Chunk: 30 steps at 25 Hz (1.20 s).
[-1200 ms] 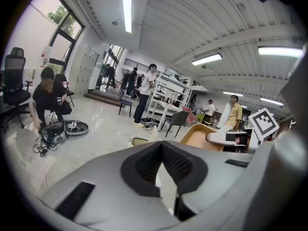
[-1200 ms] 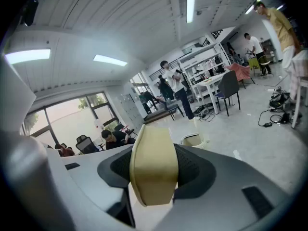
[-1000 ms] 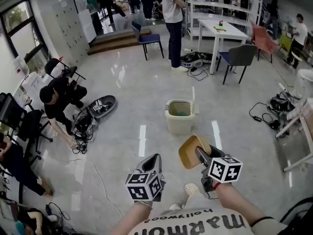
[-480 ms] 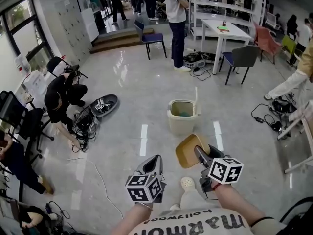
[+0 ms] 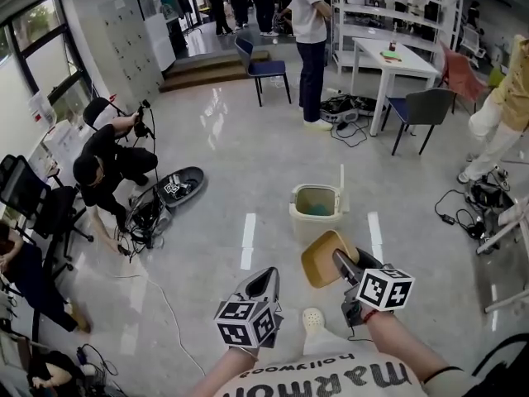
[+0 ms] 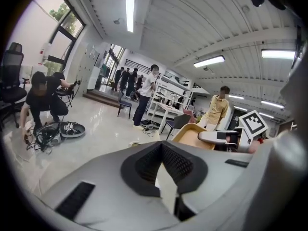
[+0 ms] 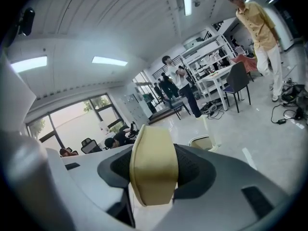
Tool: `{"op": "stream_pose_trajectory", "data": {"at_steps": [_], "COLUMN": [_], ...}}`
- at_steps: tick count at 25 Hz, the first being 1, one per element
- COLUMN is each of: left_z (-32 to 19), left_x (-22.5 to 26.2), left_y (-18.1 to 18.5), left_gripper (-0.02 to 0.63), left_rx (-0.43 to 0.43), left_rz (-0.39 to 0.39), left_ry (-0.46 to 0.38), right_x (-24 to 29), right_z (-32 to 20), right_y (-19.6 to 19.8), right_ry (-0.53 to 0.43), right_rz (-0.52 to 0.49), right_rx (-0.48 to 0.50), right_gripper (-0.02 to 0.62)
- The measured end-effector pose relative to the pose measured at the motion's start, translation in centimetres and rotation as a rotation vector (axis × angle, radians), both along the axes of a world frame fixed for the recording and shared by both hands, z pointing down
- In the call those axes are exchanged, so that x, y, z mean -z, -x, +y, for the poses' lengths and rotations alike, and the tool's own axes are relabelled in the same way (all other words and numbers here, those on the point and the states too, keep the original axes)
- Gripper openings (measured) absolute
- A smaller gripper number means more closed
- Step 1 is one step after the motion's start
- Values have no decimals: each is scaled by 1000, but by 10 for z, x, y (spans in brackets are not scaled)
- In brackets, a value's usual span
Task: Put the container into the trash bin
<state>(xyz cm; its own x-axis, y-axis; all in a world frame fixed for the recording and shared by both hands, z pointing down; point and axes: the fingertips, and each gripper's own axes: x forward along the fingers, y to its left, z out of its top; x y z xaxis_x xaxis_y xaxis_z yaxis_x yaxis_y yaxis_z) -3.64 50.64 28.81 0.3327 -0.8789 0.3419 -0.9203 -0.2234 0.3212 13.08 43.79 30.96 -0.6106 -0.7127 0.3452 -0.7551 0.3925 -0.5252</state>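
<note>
— Where's the container (image 5: 319,258)?
— Clamped by its edge in the right hand-held gripper (image 5: 340,260), up off the floor (image 5: 215,172), near the trash bin (image 5: 307,221) but outside it.
— And the left hand-held gripper (image 5: 265,279)?
— Jaws together, nothing between them.

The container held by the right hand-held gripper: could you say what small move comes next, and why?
Probably carry the container forward over the trash bin: the right hand-held gripper holds it, and the open bin stands ahead.
</note>
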Motion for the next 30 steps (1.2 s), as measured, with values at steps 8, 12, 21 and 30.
{"op": "stream_pose_trajectory", "data": {"at_steps": [8, 12, 21, 30], "left_z": [-103, -149, -218, -252], "left_x": [7, 12, 3, -4], "left_y": [0, -1, -2, 8], "left_gripper": [-11, -11, -11, -11], "left_rx": [4, 16, 29, 0], "left_rz": [-1, -7, 4, 26], "left_ry": [-5, -22, -21, 7], "right_x": [8, 8, 0, -21], "right_z": [-108, -155, -225, -254], "right_y": [1, -1, -4, 10], "right_ry": [-20, -25, -22, 33], "right_rz": [32, 44, 47, 57], "right_rx": [39, 51, 51, 27], "right_gripper": [210, 210, 210, 210]}}
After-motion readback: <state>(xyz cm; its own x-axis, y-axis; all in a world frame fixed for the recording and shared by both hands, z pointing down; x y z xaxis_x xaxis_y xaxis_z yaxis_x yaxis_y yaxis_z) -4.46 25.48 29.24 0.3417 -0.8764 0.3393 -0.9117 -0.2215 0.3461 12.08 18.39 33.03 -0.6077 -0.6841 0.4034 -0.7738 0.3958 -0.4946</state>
